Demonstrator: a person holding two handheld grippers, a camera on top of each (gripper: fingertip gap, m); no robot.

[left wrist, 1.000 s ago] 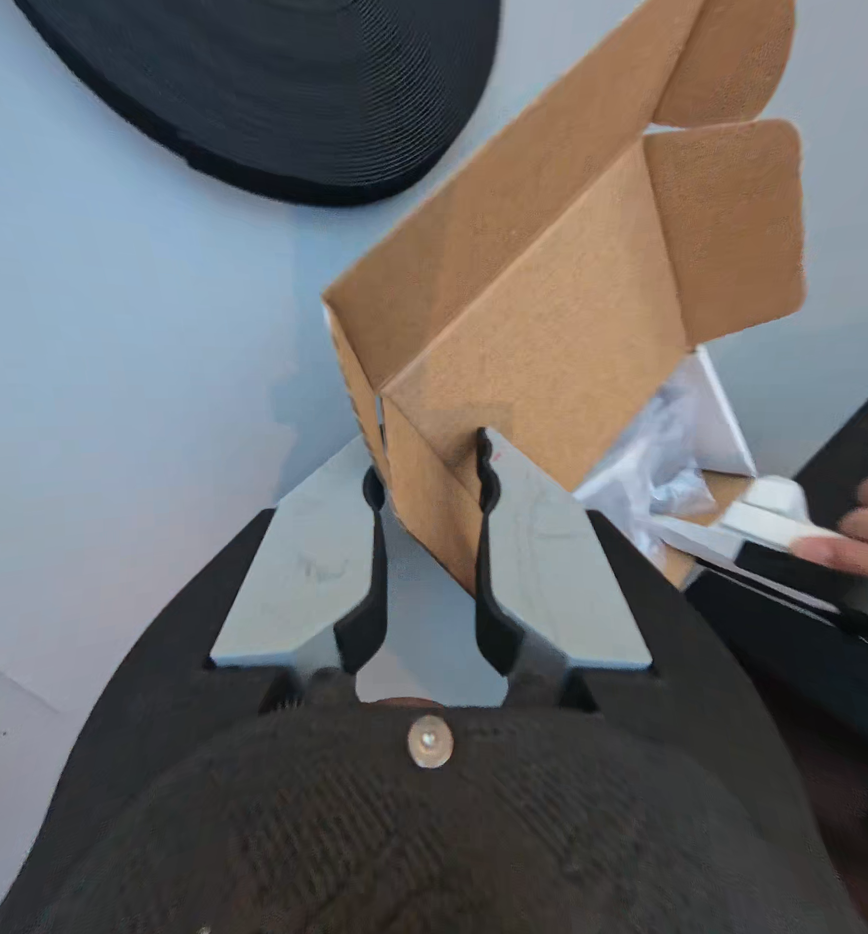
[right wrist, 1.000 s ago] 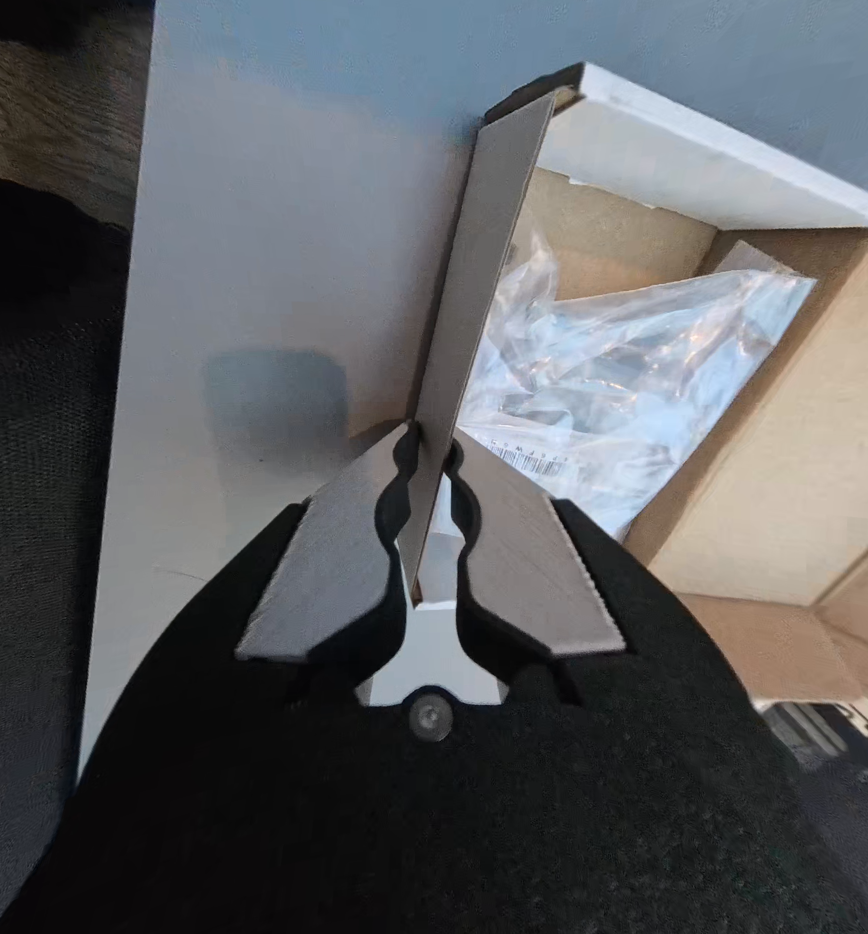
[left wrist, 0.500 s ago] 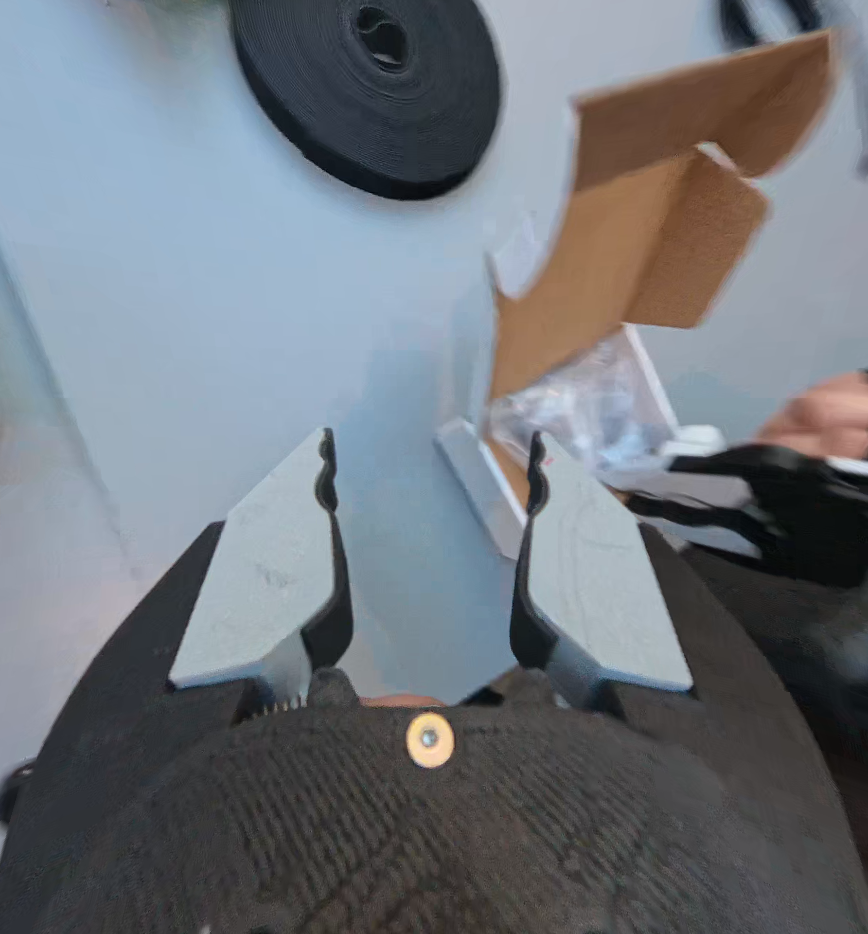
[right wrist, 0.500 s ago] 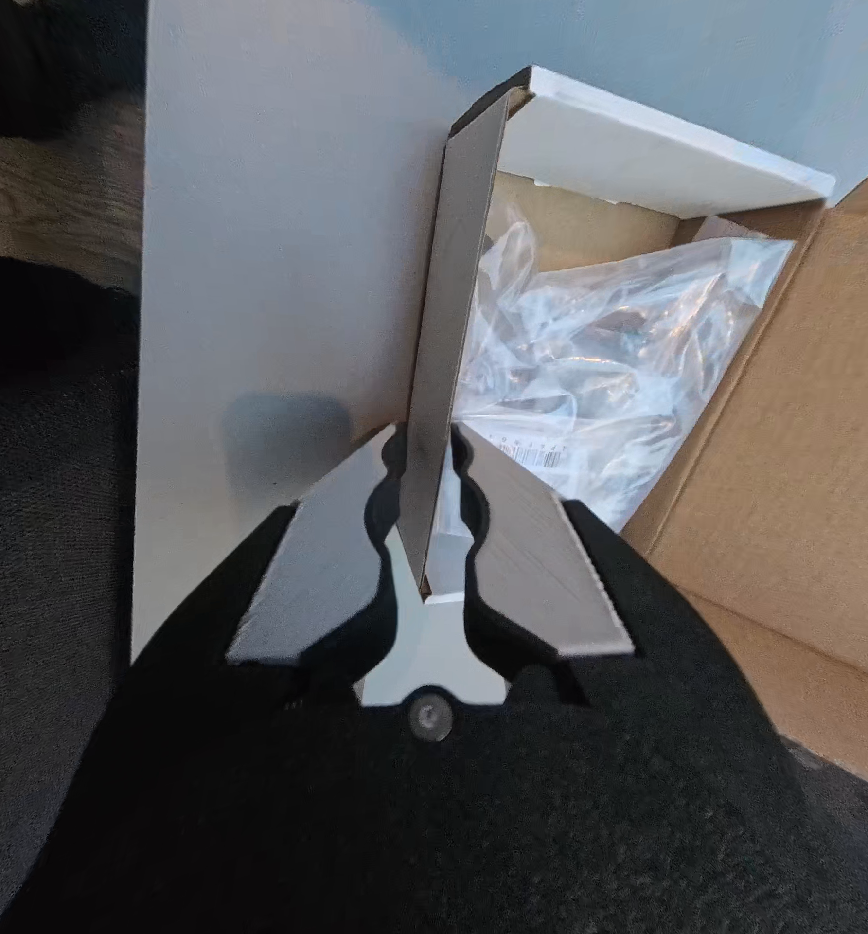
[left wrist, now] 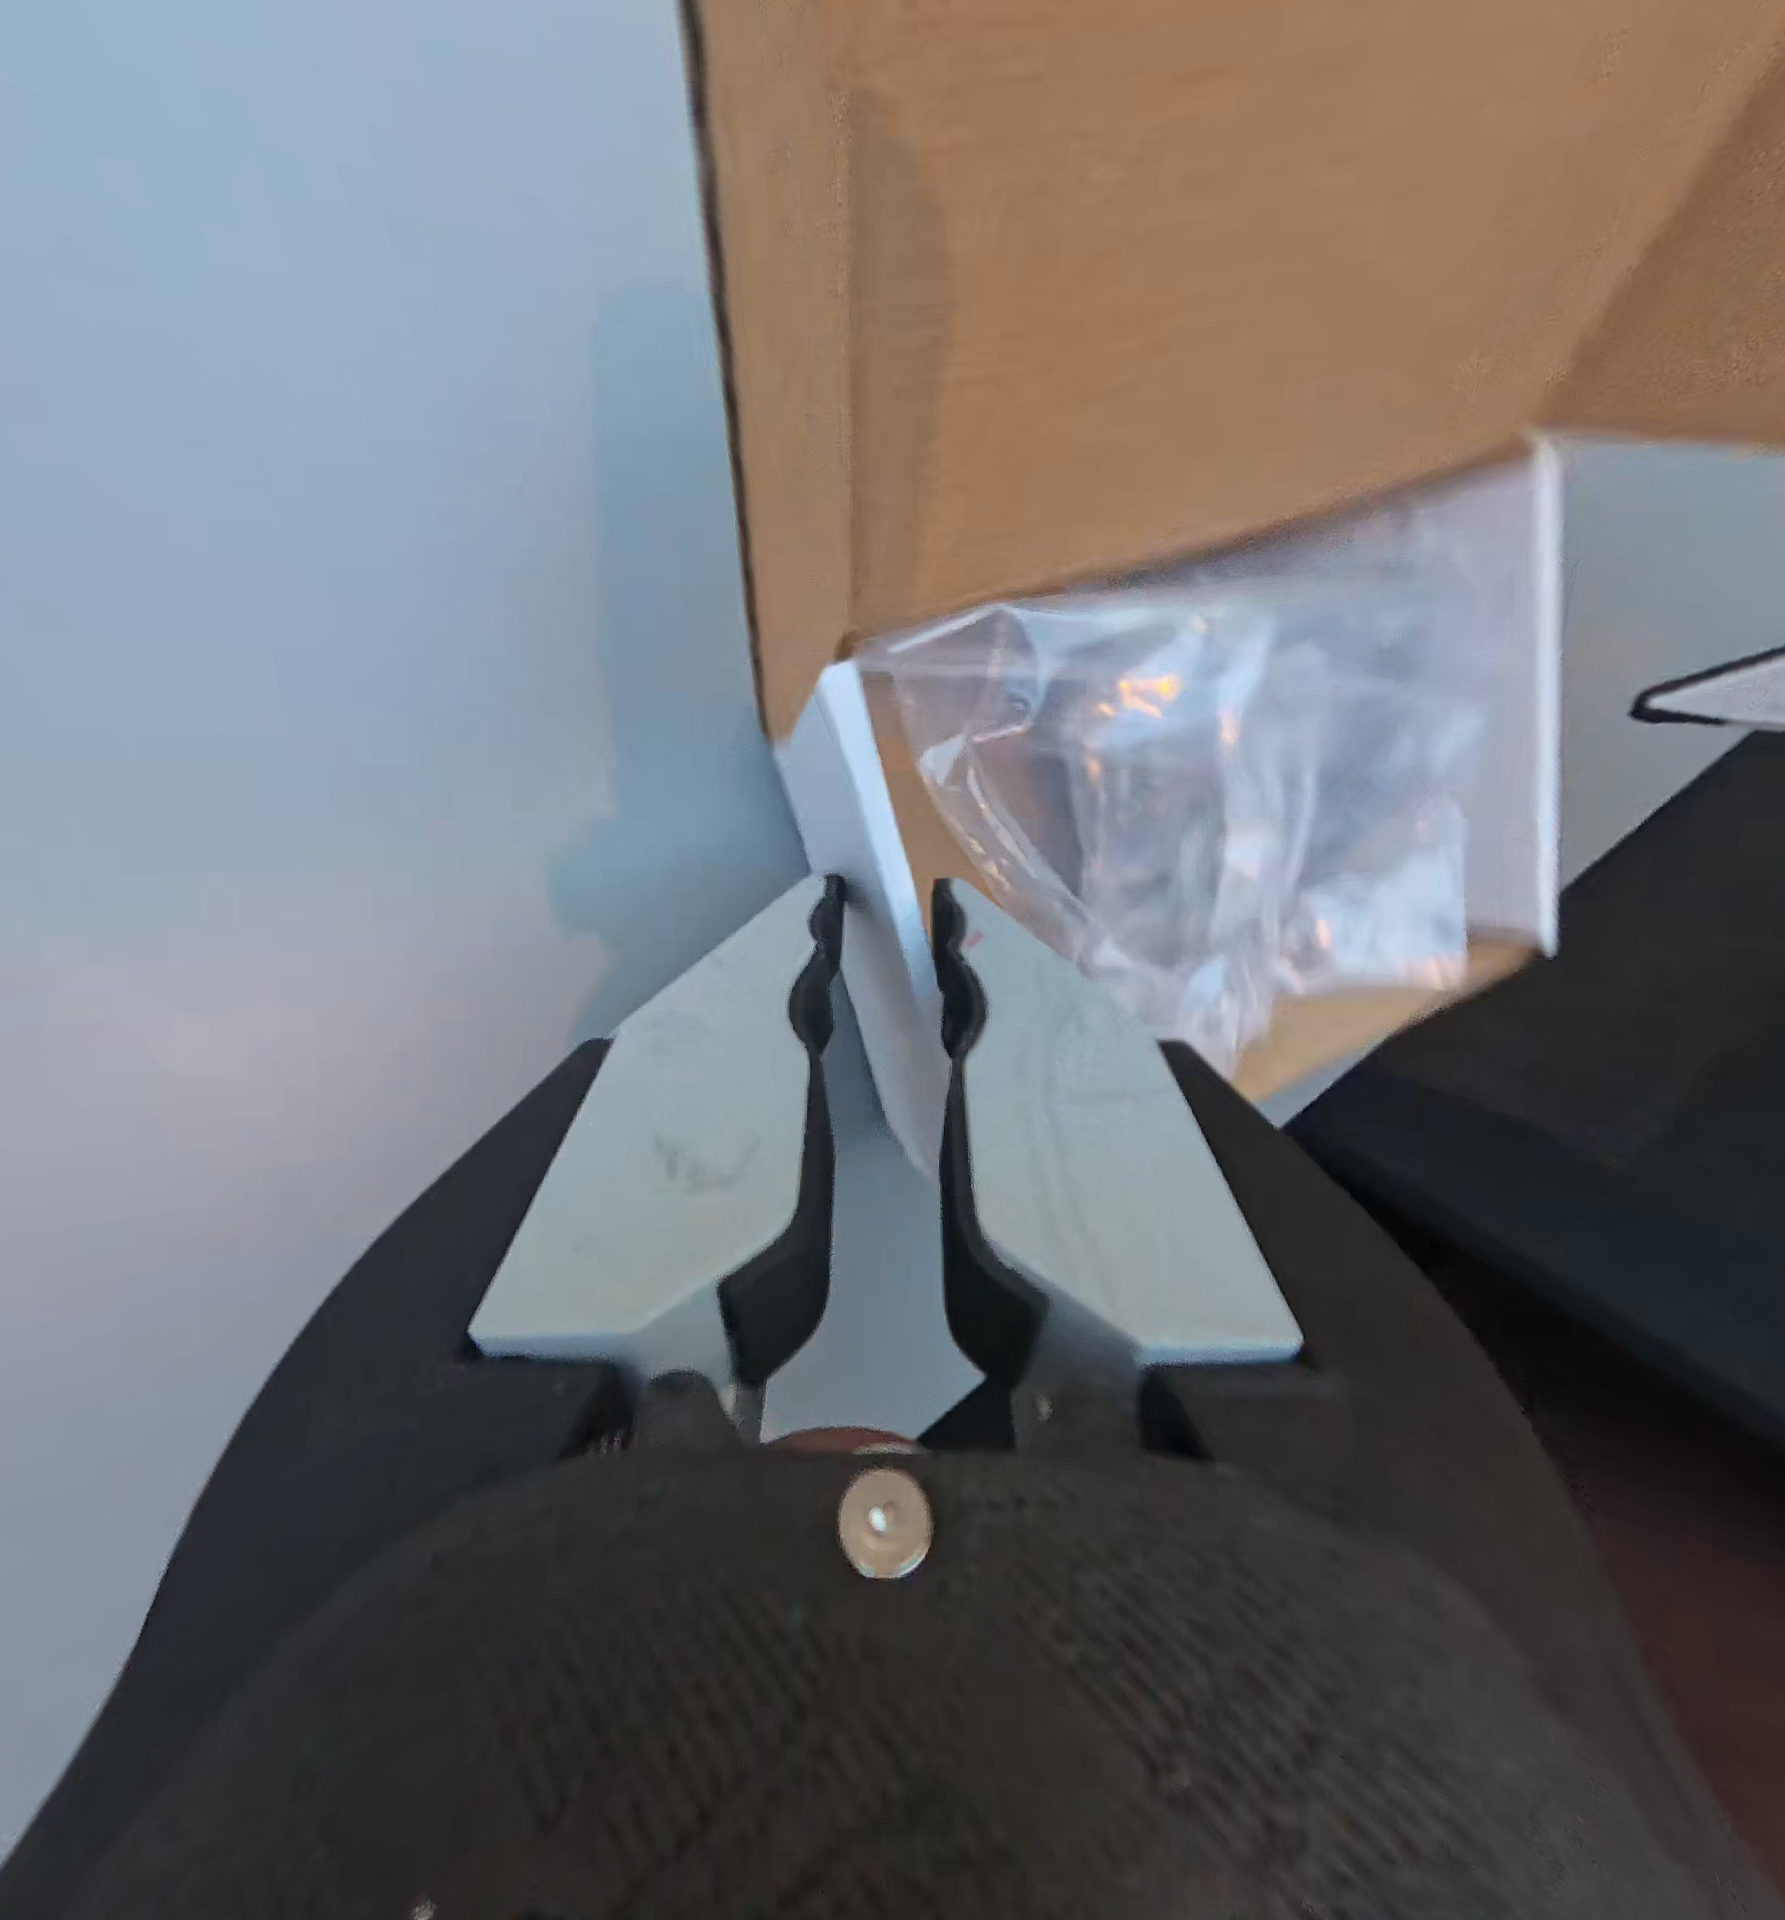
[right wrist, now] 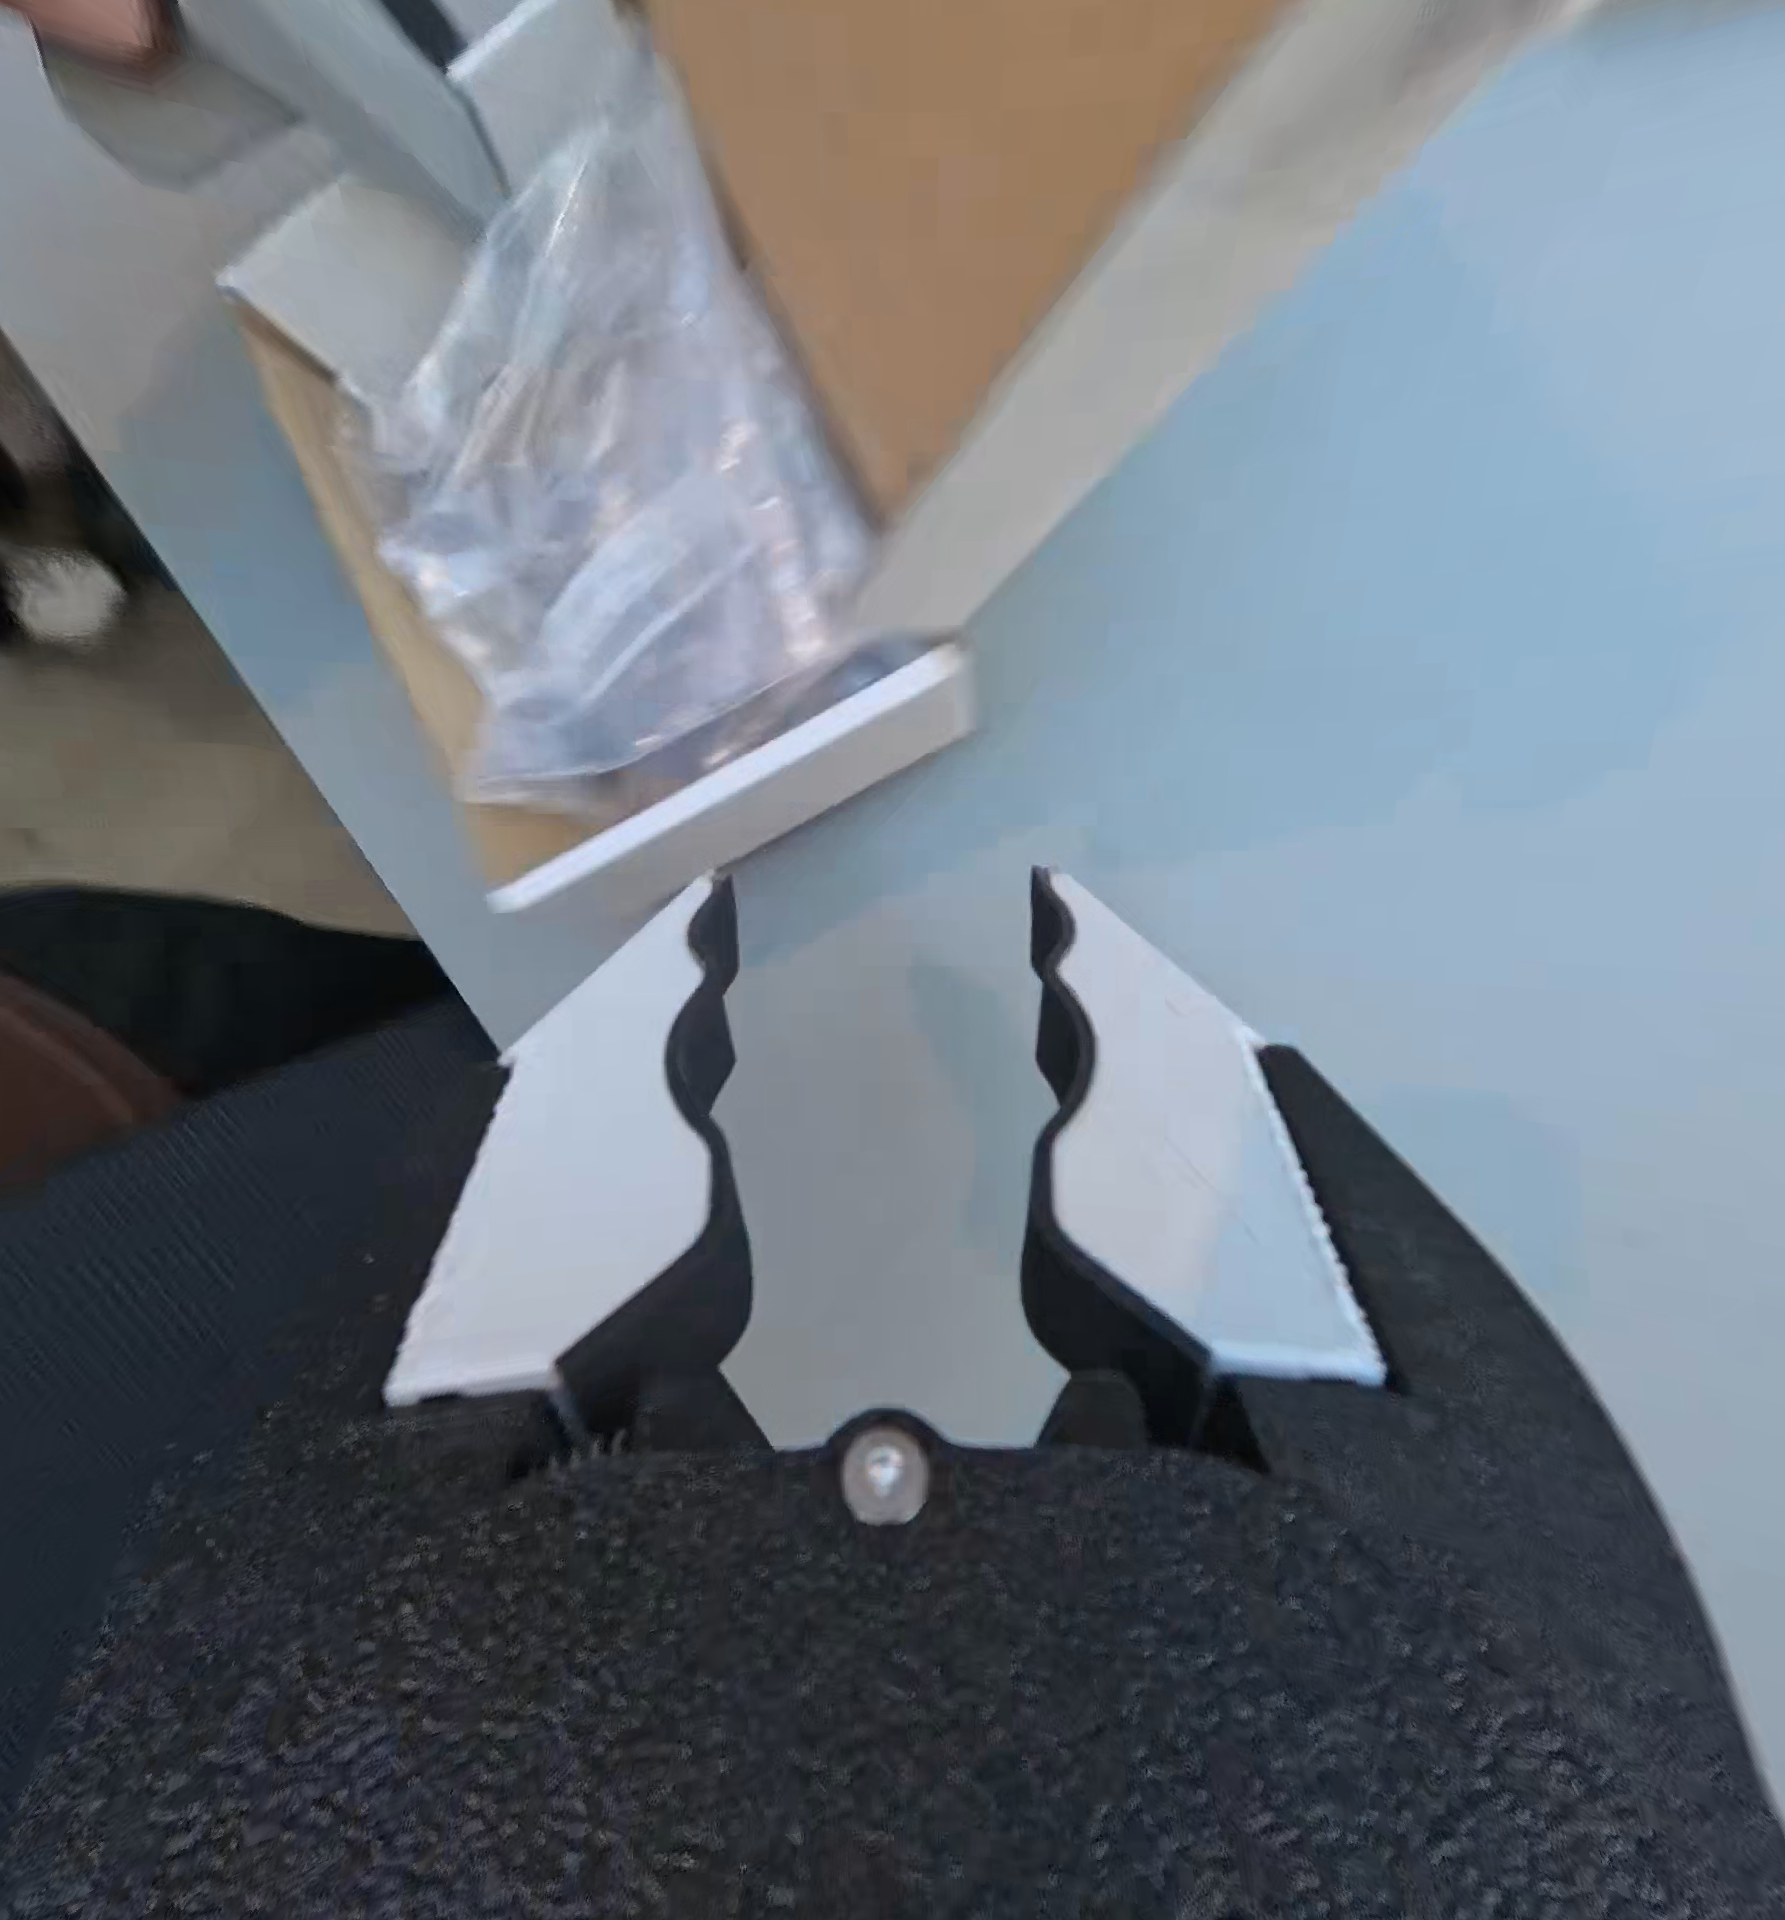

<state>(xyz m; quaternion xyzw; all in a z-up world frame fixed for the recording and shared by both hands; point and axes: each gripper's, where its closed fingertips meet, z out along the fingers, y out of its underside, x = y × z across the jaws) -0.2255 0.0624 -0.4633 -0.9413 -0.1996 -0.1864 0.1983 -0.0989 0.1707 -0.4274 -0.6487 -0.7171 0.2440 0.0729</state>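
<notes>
Pale blue-grey tabletop (left wrist: 244,623) fills the left of what we see from the left wrist, and the same surface (right wrist: 1439,623) spreads at three o'clock from the right one. Our left gripper (left wrist: 883,894) has its jaws drawn almost together around the white side wall (left wrist: 872,831) of an open cardboard box (left wrist: 1179,312), the wall standing between the two fingers; whether both pads press it we cannot tell through the blur. At one o'clock from those tips a clear plastic bag (left wrist: 1210,831) with small dark parts lies inside the box, under the raised brown flap. Our right gripper (right wrist: 883,888) has its jaws spread wide with nothing between them, only bare table. Its left fingertip sits just beside the white wall (right wrist: 763,790) of the box (right wrist: 919,208), at eleven o'clock. Beyond that wall the bag (right wrist: 618,468) lies in the box. At ten o'clock, far off, a blurred grey finger of the other gripper (right wrist: 379,135) meets the box's far wall.
</notes>
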